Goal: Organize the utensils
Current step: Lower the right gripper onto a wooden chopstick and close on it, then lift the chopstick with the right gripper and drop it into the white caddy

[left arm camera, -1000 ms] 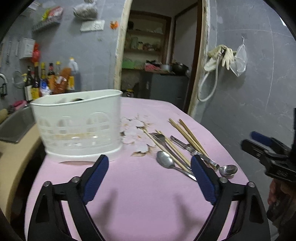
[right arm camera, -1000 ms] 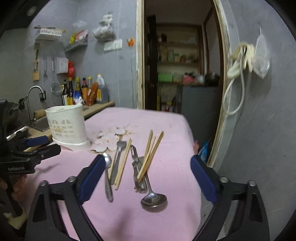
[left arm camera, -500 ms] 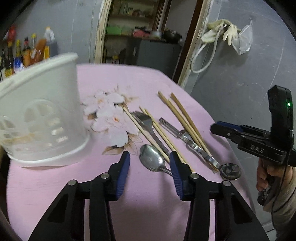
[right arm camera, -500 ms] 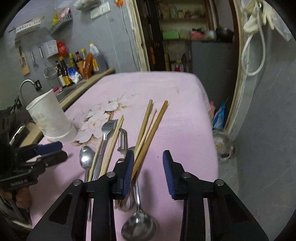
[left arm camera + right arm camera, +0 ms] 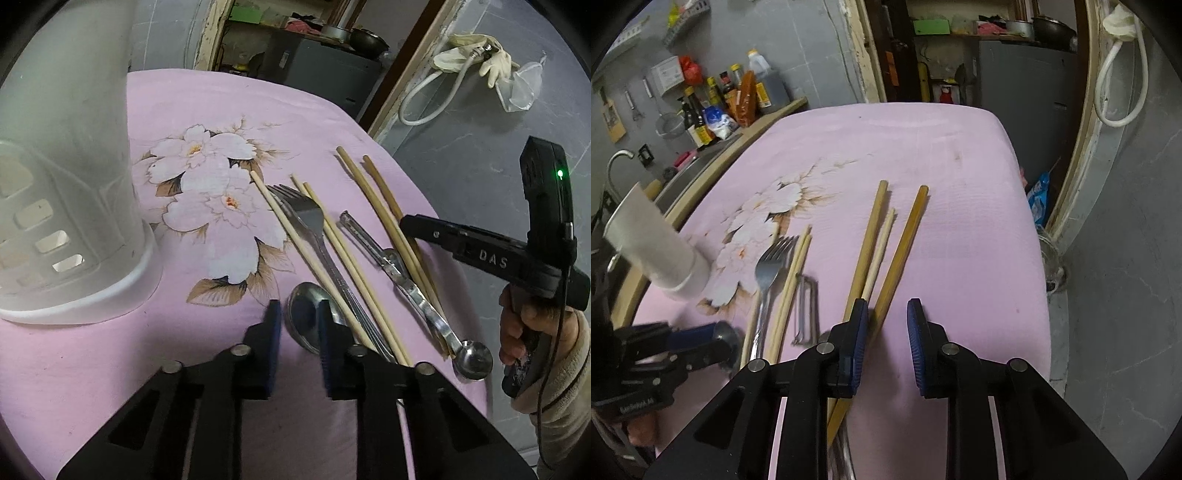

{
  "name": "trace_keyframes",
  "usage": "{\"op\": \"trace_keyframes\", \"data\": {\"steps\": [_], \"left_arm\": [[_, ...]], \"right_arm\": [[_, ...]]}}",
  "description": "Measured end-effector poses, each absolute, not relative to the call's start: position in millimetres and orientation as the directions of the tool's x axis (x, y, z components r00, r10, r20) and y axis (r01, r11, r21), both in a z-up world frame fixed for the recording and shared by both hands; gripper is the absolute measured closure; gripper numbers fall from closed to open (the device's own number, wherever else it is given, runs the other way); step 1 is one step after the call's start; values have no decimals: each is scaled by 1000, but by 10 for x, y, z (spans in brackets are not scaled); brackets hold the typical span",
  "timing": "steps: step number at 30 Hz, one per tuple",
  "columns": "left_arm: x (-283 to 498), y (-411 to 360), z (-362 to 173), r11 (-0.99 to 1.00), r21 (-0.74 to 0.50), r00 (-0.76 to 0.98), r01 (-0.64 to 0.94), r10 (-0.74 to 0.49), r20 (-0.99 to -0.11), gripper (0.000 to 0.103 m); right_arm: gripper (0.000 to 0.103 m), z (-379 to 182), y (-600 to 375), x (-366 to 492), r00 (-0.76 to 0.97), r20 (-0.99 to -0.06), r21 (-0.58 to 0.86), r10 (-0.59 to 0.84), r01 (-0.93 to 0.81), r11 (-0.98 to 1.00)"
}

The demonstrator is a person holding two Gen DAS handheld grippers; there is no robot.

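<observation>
Table: covered with a pink cloth (image 5: pixel 207 110) printed with white flowers; the utensils lie loose on it toward its right edge, seen from the left wrist camera.
Holder: a white plastic holder (image 5: pixel 62 206) with cut-out slots stands upright near the table's left edge, well apart from the utensils.
Left gripper: the left gripper (image 5: pixel 297 325) points steeply down at the near end of the row. Its 2 blue-padded fingers have just been closing and now stand narrowly apart. The bowl of a spoon (image 5: pixel 308 314) shows in the gap and partly behind the right finger; neither pad visibly presses on it.
Right gripper: the right gripper (image 5: pixel 888 332) also tilts down, over the right side of the row. Its fingers have just been closing too and stand narrowly apart, with only bare cloth between them. The left finger sits over the near ends of the dark chopsticks (image 5: pixel 903 243); I cannot tell whether it touches them.
Fork: a metal fork (image 5: pixel 306 218) lies tines away, between pale chopsticks (image 5: pixel 291 236), 1 on its left and 2 on its right.
Peeler: a metal peeler (image 5: pixel 373 247) lies right of the fork, its handle end crossing under the dark chopsticks.
Second spoon: a small round spoon (image 5: pixel 472 358) lies at the table's near right edge.
Person: a hand (image 5: pixel 524 328) in a beige sleeve holds the right gripper's handle.
</observation>
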State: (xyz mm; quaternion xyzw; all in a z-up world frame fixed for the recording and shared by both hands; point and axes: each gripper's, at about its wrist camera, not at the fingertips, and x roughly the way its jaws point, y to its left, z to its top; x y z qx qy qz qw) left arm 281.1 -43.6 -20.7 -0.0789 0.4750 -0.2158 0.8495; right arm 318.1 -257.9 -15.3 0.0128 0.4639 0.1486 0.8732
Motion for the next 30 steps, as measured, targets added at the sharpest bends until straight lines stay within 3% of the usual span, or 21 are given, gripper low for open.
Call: {"op": "trace_keyframes", "data": {"steps": [10,12,15,24,30], "left_arm": [[2887,-486,-200,855,-417,422,310,-516,-745,101],[2858,-542,-164,851,-420,433,315,-523,-734,102],[2783,-521,-75,847,-411,472,336,-529,-705,102],[2453,-538,235,883,-293,646,368,-469,-602,103],[2261,-393,456,906,-252,748,340,-423,-511,103]], "right_arm": [[84,-192,-2541,3565,444,-858,187,259,-200,962],[92,-194,-2567,3608,434,-863,195,258,-185,963],[96,-191,-2656,3621,427,-856,253,291,-145,957],[98,-32,-2690,3231,529,-738,381,418,-184,906],[98,311,-2525,2756,714,-540,354,446,-288,890]]}}
